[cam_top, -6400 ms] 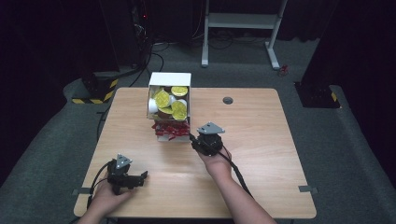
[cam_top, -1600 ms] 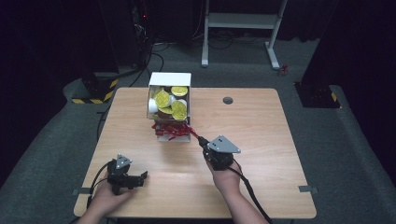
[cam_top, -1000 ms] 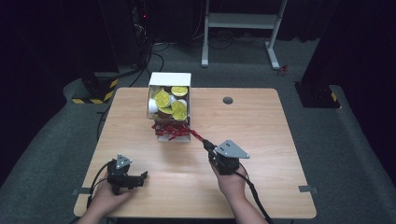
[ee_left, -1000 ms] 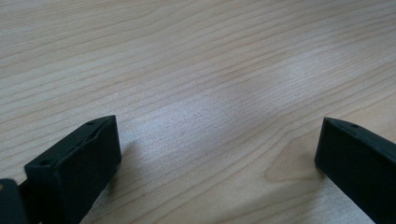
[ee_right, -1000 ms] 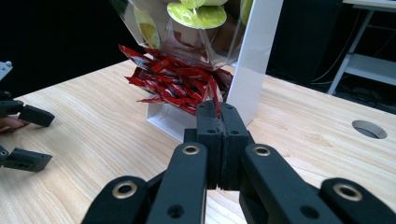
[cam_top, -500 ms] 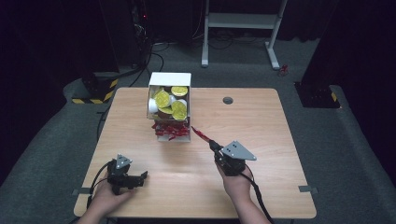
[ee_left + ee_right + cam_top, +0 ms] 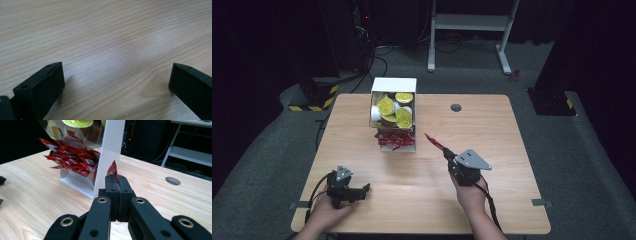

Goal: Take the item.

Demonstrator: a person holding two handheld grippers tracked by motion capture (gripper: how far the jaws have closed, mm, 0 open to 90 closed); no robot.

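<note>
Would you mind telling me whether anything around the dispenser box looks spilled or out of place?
Nothing looks spilled or damaged. One red packet is away from the dispenser box, but the right gripper is clamped on it. The other red packets sit in the box's open bottom tray.

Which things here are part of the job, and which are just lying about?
In the job:
right gripper, shut on a red packet
white dispenser box with more red packets and yellow-lidded cups

Lying about:
left gripper, open on the table
grommet hole
</note>
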